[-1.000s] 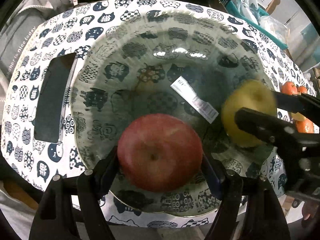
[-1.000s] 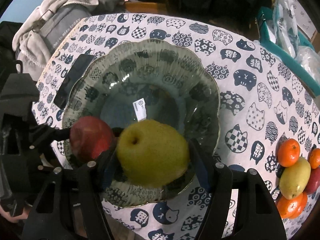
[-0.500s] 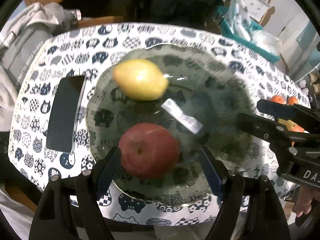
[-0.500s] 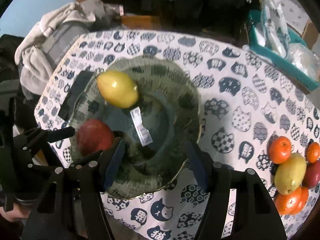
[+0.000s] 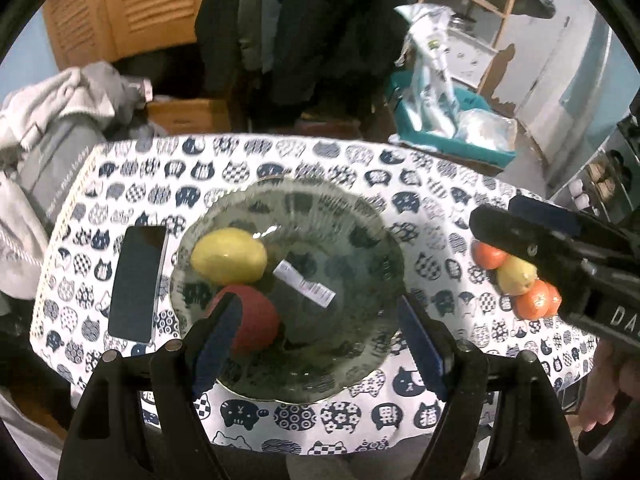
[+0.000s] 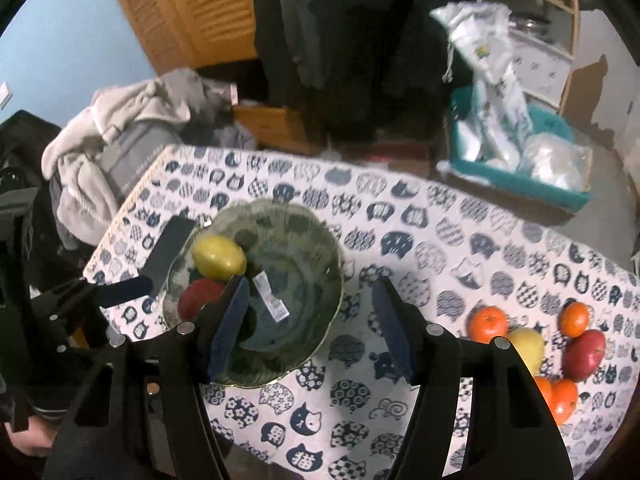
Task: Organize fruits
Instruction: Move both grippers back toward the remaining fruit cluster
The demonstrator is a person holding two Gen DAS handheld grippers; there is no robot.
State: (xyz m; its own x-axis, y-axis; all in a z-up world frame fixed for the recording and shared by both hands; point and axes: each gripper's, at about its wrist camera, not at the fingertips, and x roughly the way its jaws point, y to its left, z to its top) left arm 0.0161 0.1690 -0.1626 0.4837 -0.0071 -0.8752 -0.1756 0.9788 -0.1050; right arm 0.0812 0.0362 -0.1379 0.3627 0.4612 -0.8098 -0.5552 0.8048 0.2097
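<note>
Moved: a second ago the left gripper (image 5: 320, 344) had the red apple (image 5: 256, 322) between its fingers and the right gripper (image 6: 310, 326) had the yellow pear (image 6: 219, 258) between its own; now both fruits lie free in the glass bowl (image 5: 360, 364), the pear on its far left side, and both grippers sit higher above the table.
Left fingers: spread wide, nothing between the pads; its jaws have just been opening slightly.
Right fingers: parted, holding nothing; its jaws have just been closing a little.
Bowl contents: pear at the far left, apple just near of it and seemingly touching; a label shows at the bowl's centre.
Remaining fruit: a cluster at the right of the cat-print tablecloth (image 6: 440, 240), with oranges (image 6: 488, 324), a second pear (image 6: 528, 346) and a red apple (image 6: 584, 352), well apart from the bowl.
Phone (image 5: 138, 284): flat, just left of the bowl.
Handling: the fruit looks firm, round and smooth, likely to roll; I would grip across the widest part. The oranges seem softer, so squeeze gently. The glass bowl is fragile; set fruit down, don't drop it.
</note>
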